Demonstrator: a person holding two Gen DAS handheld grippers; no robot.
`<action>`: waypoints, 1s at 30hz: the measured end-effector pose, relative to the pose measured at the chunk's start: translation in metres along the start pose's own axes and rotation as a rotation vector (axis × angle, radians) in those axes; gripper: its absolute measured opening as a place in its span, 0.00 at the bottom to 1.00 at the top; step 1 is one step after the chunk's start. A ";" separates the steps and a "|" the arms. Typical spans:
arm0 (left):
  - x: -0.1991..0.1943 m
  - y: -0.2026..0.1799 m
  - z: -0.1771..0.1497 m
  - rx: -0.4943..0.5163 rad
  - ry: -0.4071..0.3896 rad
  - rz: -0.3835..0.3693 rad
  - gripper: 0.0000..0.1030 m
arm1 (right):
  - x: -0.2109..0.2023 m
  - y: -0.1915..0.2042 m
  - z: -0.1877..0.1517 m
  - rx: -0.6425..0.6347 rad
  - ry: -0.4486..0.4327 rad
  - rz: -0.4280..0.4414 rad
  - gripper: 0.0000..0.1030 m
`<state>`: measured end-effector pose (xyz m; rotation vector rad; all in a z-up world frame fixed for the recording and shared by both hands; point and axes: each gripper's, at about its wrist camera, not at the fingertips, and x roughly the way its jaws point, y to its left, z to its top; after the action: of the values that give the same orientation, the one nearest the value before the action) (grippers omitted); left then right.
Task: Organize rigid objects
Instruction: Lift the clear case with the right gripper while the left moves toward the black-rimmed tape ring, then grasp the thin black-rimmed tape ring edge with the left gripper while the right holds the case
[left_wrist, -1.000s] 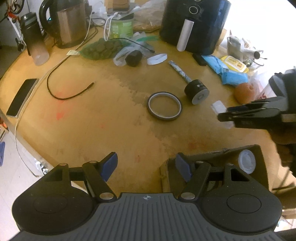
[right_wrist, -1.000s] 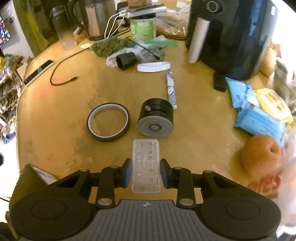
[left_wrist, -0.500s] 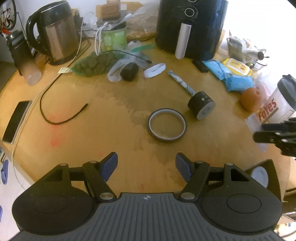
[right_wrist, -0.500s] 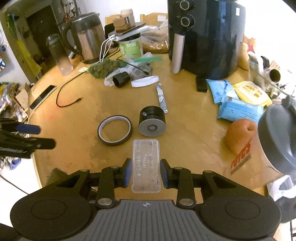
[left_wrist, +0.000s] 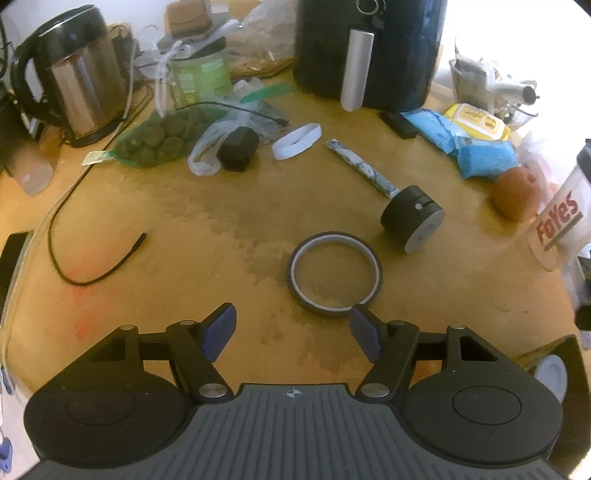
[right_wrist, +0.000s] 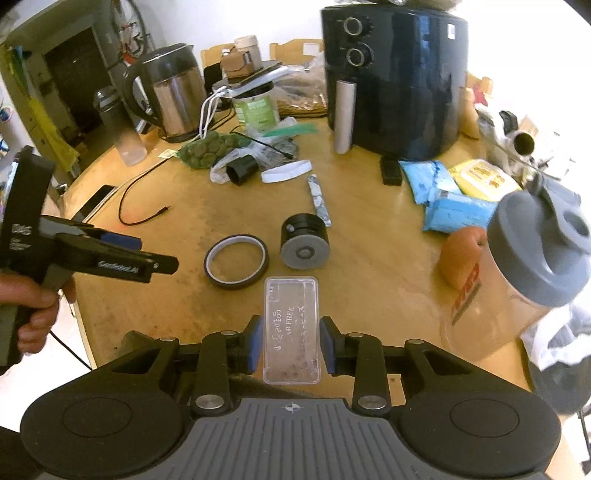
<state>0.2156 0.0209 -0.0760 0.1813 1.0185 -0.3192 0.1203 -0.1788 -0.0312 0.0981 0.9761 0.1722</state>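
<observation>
Clear plastic fills the right hand-held gripper (right_wrist: 291, 341): its blue pads are clamped on the long sides of a small transparent case (right_wrist: 291, 329), held up above the near edge of the wooden tabletop (right_wrist: 373, 280). Embossed lettering runs along the case; I can make out something like "FREE", the rest is too faint. The left hand-held gripper (left_wrist: 293, 334) stands wide with nothing between its pads, hovering just short of the tape ring (left_wrist: 334, 276) that lies flat on the tabletop.

By my reading, the case is mid-carry toward the dark box (left_wrist: 550, 356) at the tabletop's near corner, where a white lid (left_wrist: 552, 376) already lies. The next move calls for bringing the case over that box and letting go, while the left comes down astride the ring's rim.

Beyond the ring, a black cylinder (left_wrist: 413, 218) lies on its side. Farther right, a shaker cup (left_wrist: 563, 221) reads "FoYes" in red.
</observation>
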 end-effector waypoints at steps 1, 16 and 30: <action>0.003 -0.001 0.001 0.007 0.000 -0.005 0.65 | -0.001 -0.001 -0.001 0.009 -0.001 -0.001 0.34; 0.069 -0.004 0.015 0.088 0.071 0.027 0.47 | -0.015 -0.003 -0.022 0.072 -0.002 -0.038 0.34; 0.078 -0.001 0.019 0.086 0.083 0.004 0.10 | -0.019 -0.007 -0.031 0.099 0.005 -0.063 0.34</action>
<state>0.2685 0.0004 -0.1328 0.2756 1.0870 -0.3546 0.0850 -0.1892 -0.0345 0.1573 0.9918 0.0669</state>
